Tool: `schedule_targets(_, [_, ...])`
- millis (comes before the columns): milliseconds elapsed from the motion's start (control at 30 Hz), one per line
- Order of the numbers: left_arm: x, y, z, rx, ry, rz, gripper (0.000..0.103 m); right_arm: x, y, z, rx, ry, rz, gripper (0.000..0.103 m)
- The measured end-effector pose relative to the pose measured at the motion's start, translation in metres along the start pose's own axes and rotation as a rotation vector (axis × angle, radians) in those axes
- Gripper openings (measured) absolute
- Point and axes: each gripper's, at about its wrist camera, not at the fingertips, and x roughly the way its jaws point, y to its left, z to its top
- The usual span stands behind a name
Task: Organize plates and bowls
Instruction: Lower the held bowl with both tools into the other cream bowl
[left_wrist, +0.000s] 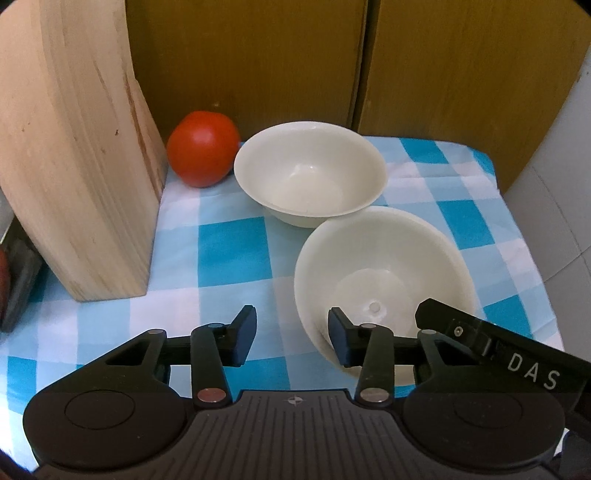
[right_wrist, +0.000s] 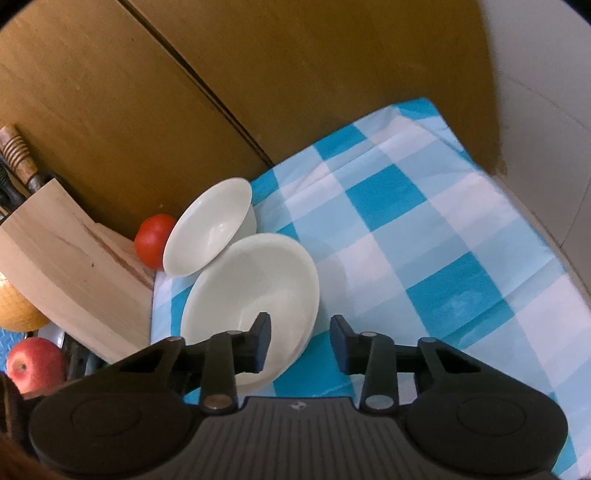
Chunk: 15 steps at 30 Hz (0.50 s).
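Observation:
Two white bowls stand on a blue and white checked cloth (left_wrist: 236, 254). The far bowl (left_wrist: 310, 177) (right_wrist: 210, 225) sits upright near the back. The near bowl (left_wrist: 384, 273) (right_wrist: 251, 288) touches it and looks tipped toward the left wrist camera. My left gripper (left_wrist: 291, 332) is open and straddles the near bowl's left rim, one finger inside and one outside. My right gripper (right_wrist: 300, 341) is open too and straddles the opposite rim. One of its fingers (left_wrist: 480, 343) shows in the left wrist view, reaching into the bowl.
A wooden knife block (left_wrist: 81, 166) (right_wrist: 74, 273) stands at the left, with a tomato (left_wrist: 203, 147) (right_wrist: 153, 240) between it and the far bowl. Brown cabinet doors (left_wrist: 258, 62) close off the back. An apple (right_wrist: 33, 363) and a yellow fruit (right_wrist: 18, 310) lie beyond the block.

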Motion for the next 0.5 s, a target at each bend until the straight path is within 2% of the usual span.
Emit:
schedule_targets(233, [-0.0001, -0.0038, -0.0006, 0.033, -0.001, 0.008, 0.043, 0.0044, 0.0006, -0.0018, -0.005, 0.025, 0.017, 0.023])
schedule_targets(300, [-0.0002, -0.0063, -0.0014, 0.046, -0.001, 0.011, 0.038, 0.0039, 0.002, -0.002, -0.014, 0.024, 0.018, 0.021])
schedule_targets(500, [0.0004, -0.0079, -0.0026, 0.051, 0.006, -0.002, 0.034, 0.0048, 0.0001, -0.0022, -0.007, 0.031, 0.033, 0.019])
